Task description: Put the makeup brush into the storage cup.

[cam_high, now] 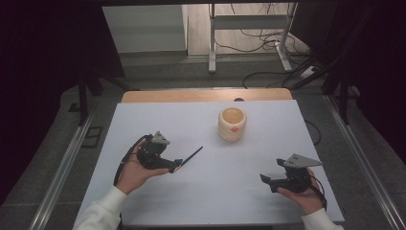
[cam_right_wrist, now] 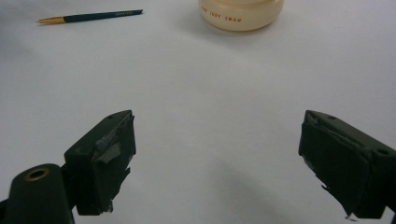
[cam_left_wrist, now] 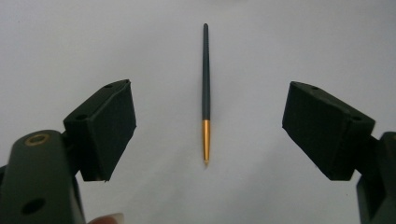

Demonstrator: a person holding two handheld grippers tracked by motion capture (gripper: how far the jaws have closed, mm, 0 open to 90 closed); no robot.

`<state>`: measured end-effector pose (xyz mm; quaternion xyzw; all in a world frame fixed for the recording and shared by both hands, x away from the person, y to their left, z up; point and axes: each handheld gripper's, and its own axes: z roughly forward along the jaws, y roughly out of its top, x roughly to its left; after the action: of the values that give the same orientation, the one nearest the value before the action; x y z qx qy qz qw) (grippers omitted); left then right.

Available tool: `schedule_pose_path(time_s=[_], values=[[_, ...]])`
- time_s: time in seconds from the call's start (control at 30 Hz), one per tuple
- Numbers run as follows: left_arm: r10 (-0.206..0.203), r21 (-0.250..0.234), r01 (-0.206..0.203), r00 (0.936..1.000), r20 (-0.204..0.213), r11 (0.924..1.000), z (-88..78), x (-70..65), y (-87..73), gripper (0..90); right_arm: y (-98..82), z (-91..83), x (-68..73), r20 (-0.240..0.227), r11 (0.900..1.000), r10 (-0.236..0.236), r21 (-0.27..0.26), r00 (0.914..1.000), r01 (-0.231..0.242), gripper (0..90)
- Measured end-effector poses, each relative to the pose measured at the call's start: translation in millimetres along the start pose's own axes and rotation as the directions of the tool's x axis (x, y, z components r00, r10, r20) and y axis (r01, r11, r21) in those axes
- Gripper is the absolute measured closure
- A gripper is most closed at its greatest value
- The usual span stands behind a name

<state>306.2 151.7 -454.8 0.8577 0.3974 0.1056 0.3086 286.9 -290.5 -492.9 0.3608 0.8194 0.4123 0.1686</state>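
Left tool [cam_left_wrist: 205, 135]: jaws spread wide, holding nothing. Pen [cam_left_wrist: 205, 93] lies flat on the table [cam_high: 268, 201], straight ahead of the tool and centred between the jaws, gold tip toward the tool, dark barrel pointing away. No contact yet; whether the jaws are down at pen level cannot be told.

Right tool [cam_right_wrist: 217, 163]: jaws released, empty, well apart from the pen [cam_right_wrist: 88, 17], which sits far ahead and to its left. Cup [cam_right_wrist: 241, 14] is far ahead of it too.

Risks, as judged:
- Pen is thin and round; if one jaw meets it first, it likely rolls sideways out of the gap.
- Closing too high misses the barrel; closing too low drags the jaws on the table.
- Gripping at the tapered gold end may let the pen squirt forward or hang tilted. Mid-barrel looks safer.
- In the high view the cup [cam_high: 232, 123] stands beyond the pen [cam_high: 191, 156]; a tilted pen could knock its rim.
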Motion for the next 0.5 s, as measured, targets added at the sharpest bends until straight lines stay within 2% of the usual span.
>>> schedule_pose_path(time_s=[0.5], values=[[-0.002,0.057,0.001,0.9999,0.012,0.9984,15.0,5.0,5.2,17.9,-0.1,0.3,0.0,0.0,1.0,0.0,0.002,1.0,0.0,11.4]])
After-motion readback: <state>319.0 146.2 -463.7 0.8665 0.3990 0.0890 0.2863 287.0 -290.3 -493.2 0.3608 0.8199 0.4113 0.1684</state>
